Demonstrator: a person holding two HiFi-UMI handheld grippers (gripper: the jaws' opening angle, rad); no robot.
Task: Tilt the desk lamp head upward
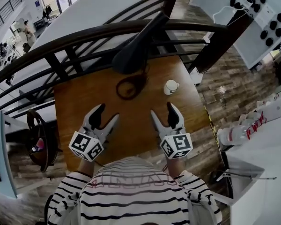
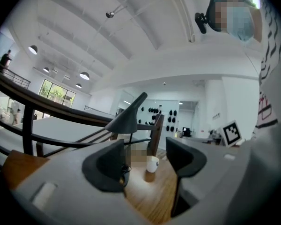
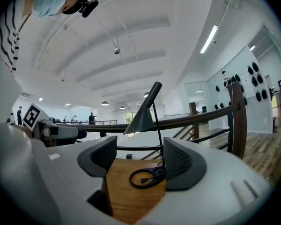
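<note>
A black desk lamp stands at the far edge of the wooden table [image 1: 84, 102], its cone head [image 1: 136, 48] tilted down toward the tabletop. The lamp's cord lies in a coil [image 1: 130, 86] beneath the head. Both grippers hover over the near half of the table, short of the lamp and touching nothing. My left gripper [image 1: 107, 115] is open; in its own view the lamp head [image 2: 126, 121] shows beyond the empty jaws [image 2: 145, 161]. My right gripper [image 1: 162, 111] is open wide; its view looks past the jaws [image 3: 139, 161] at the lamp head [image 3: 143, 118] and cord coil [image 3: 147, 177].
A small white cup [image 1: 171, 86] sits on the table right of the cord, also visible as the cup [image 2: 152, 164] between the left jaws' line of sight. A dark curved railing [image 1: 61, 41] runs behind the table. A white counter with bottles [image 1: 253, 125] stands at right.
</note>
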